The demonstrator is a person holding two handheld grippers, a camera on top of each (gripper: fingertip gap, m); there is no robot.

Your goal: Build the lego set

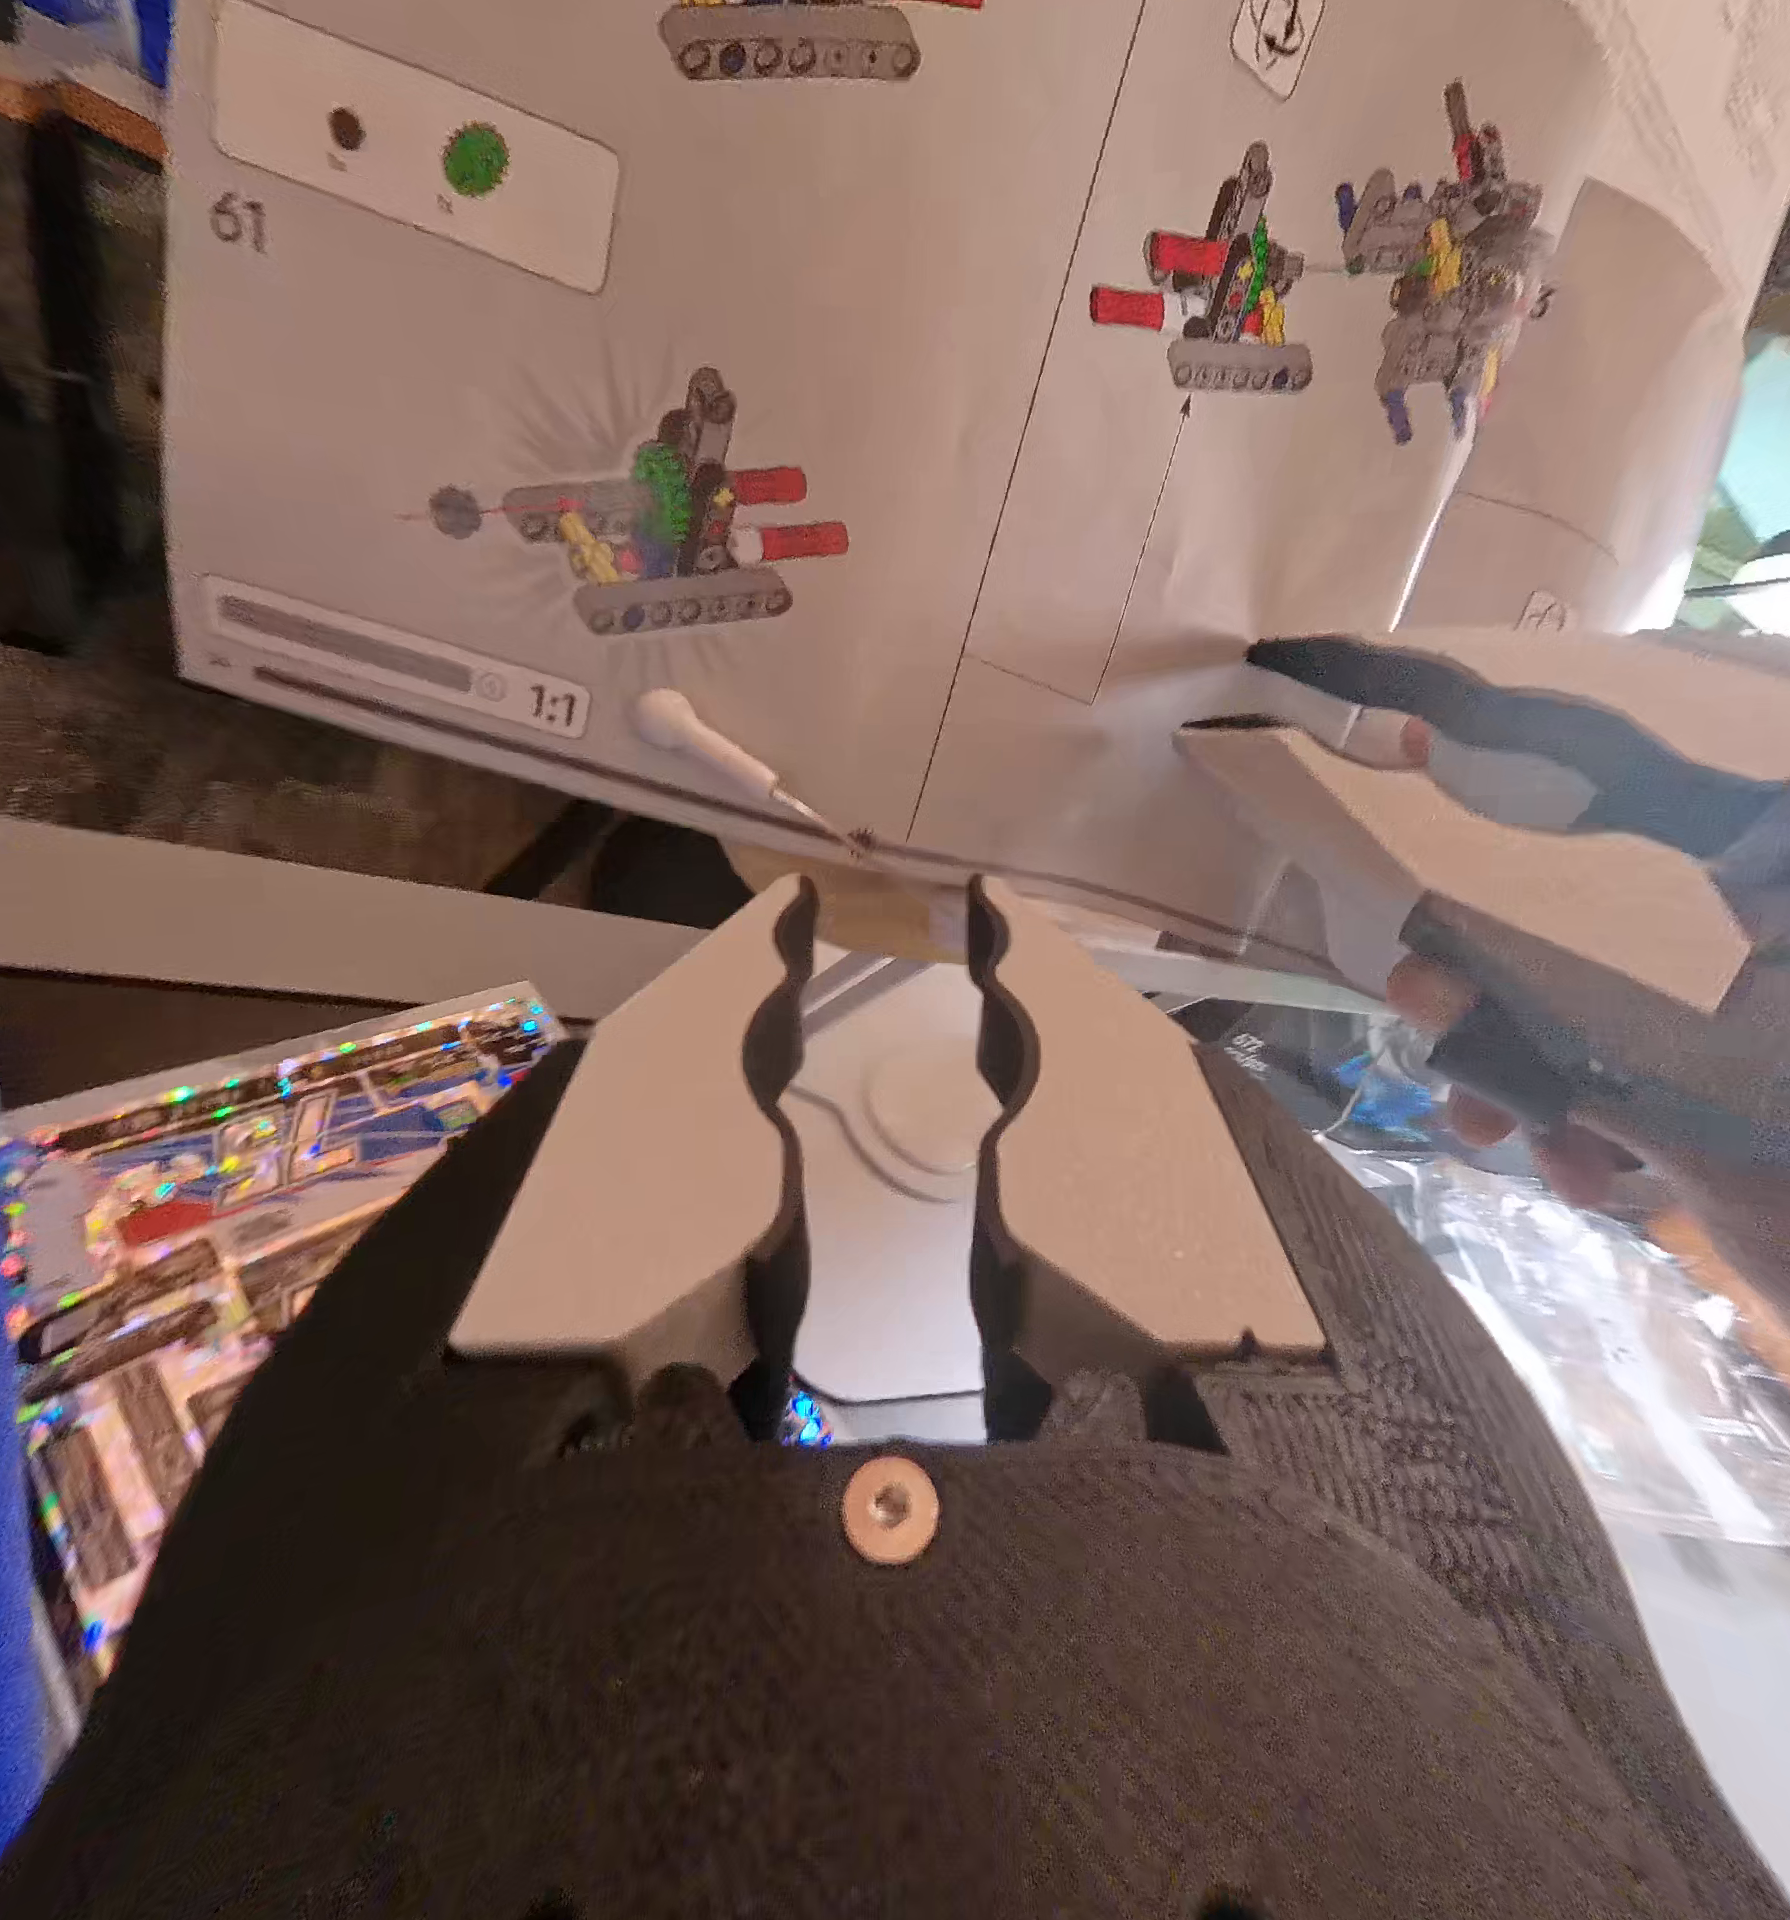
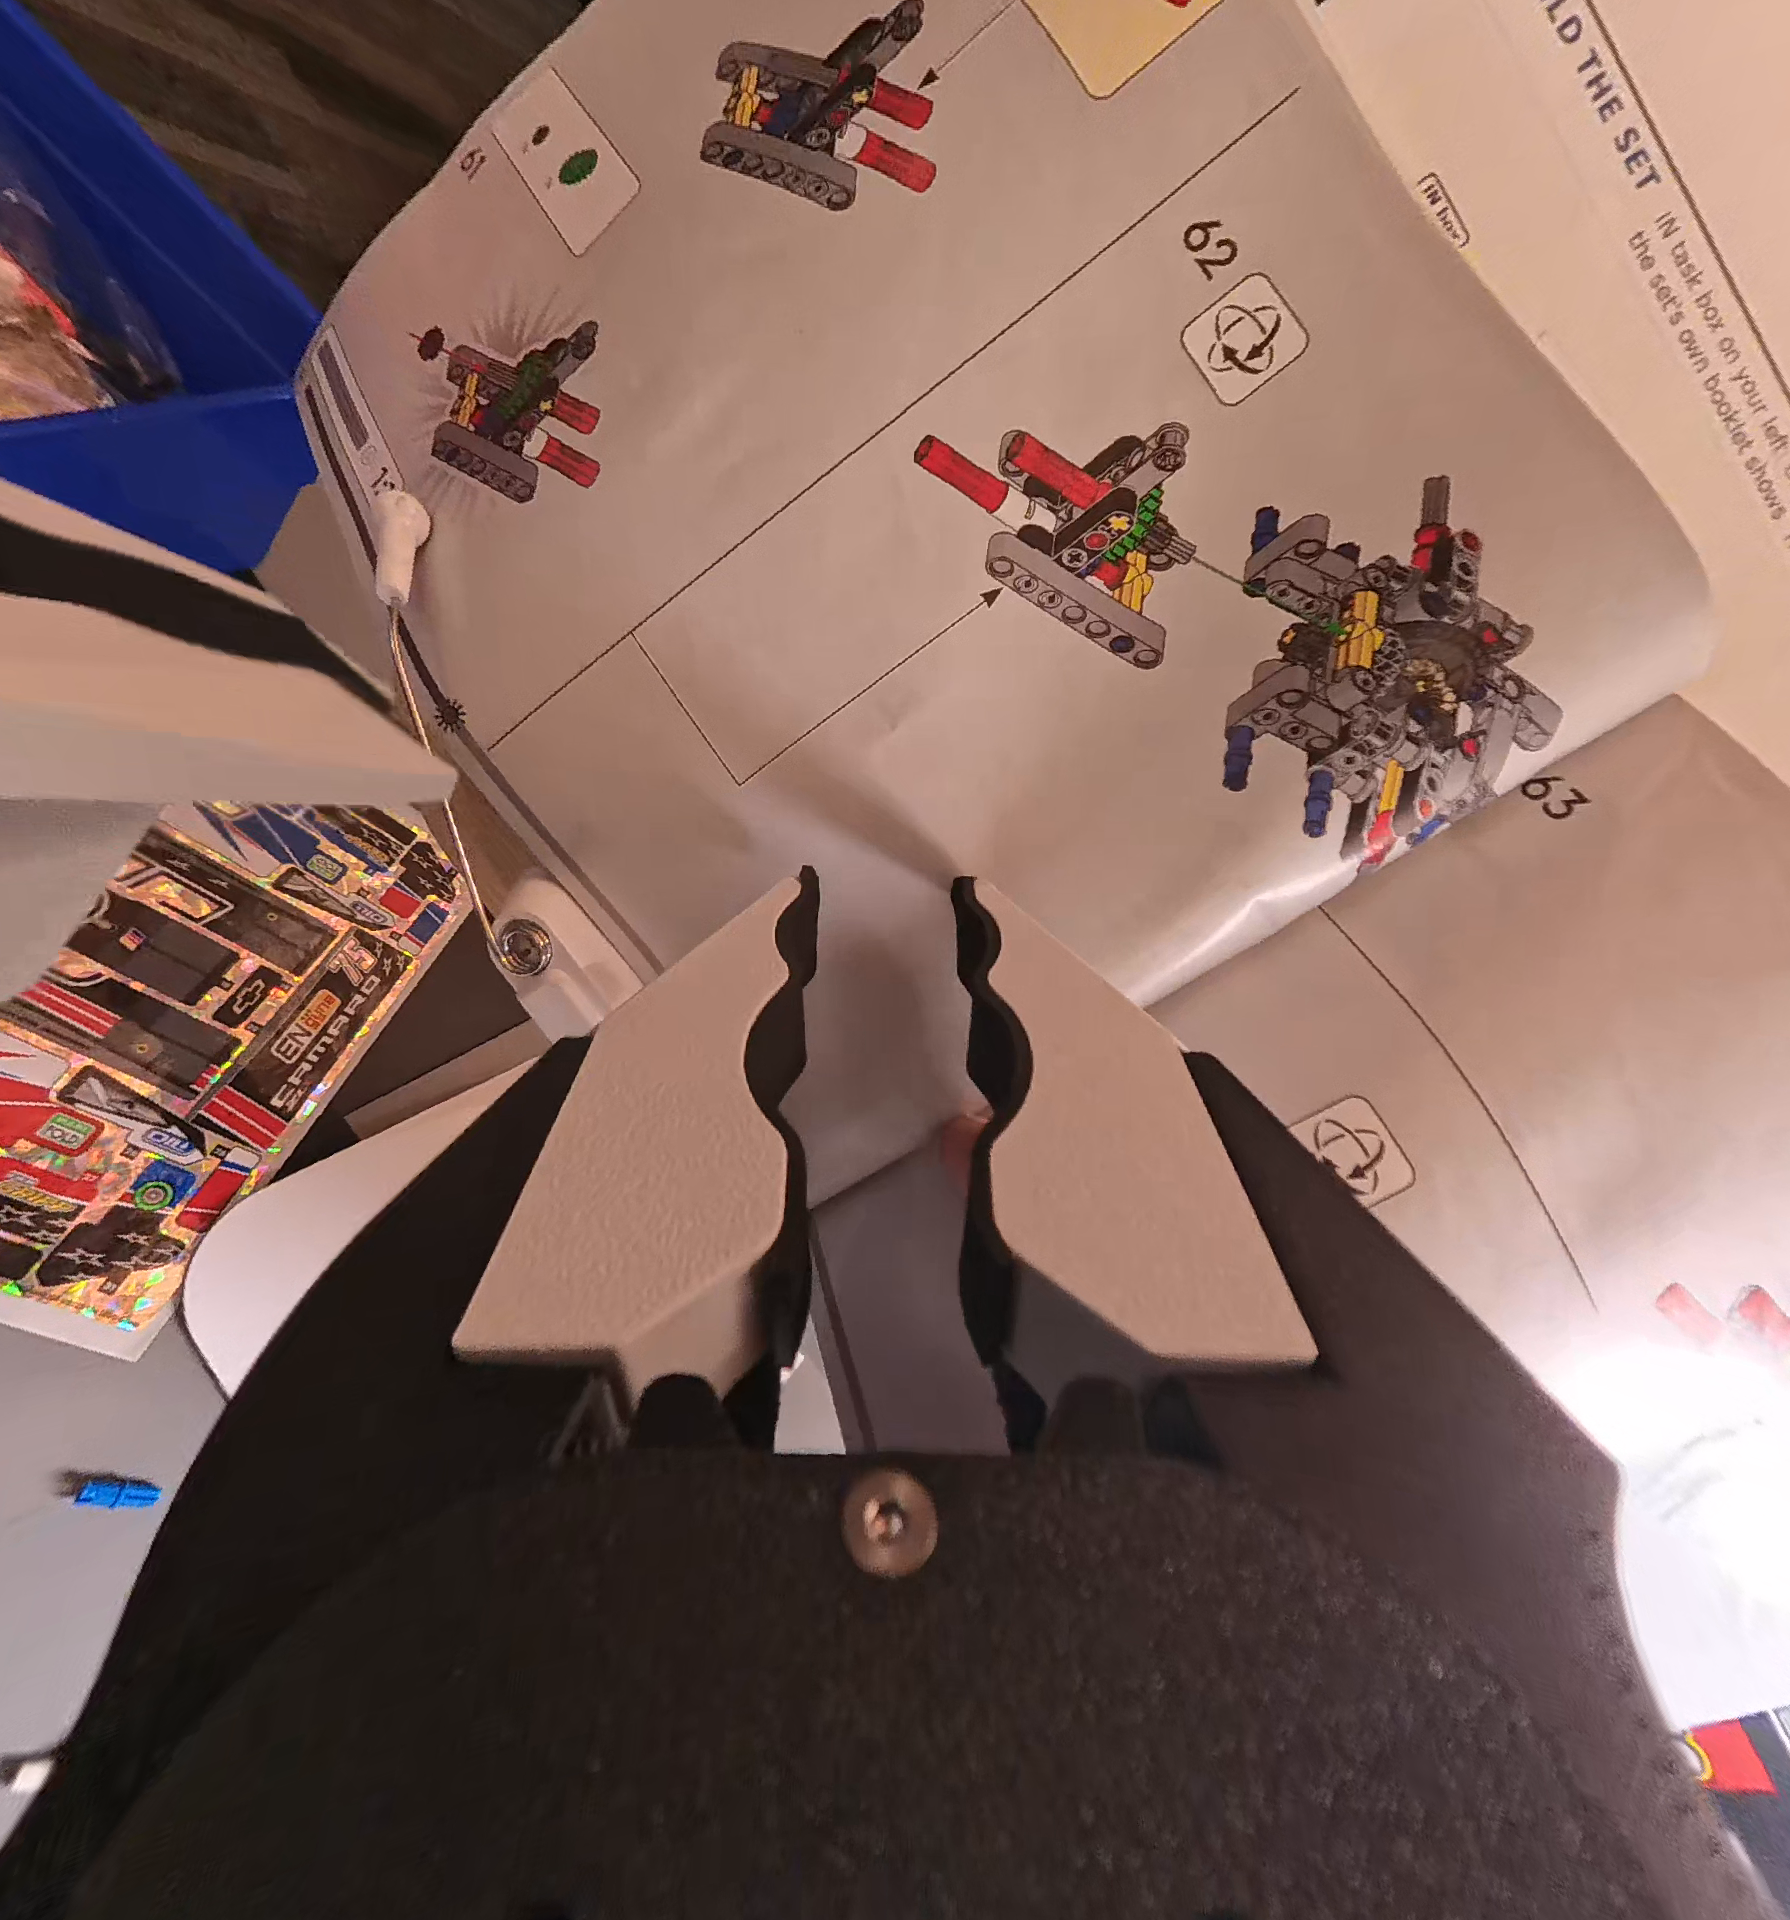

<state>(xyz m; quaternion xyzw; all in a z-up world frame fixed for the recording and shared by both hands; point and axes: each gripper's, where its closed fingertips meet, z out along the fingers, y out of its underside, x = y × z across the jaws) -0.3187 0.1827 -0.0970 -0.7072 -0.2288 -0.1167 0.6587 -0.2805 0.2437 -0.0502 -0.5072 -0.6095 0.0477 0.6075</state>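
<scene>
propped on a white stand, the instruction booklet lies open, a wire page holder with a white tip pressing its lower edge. below the booklet's left corner lies a shiny sticker sheet; left of the booklet sits a blue bin, and a small blue lego pin rests on the table well below it. the left gripper points at the booklet's lower edge, jaws part open, gripping nothing. the right gripper is part open too, with a turning page between its jaws; whether it pinches the page i cannot tell.
</scene>
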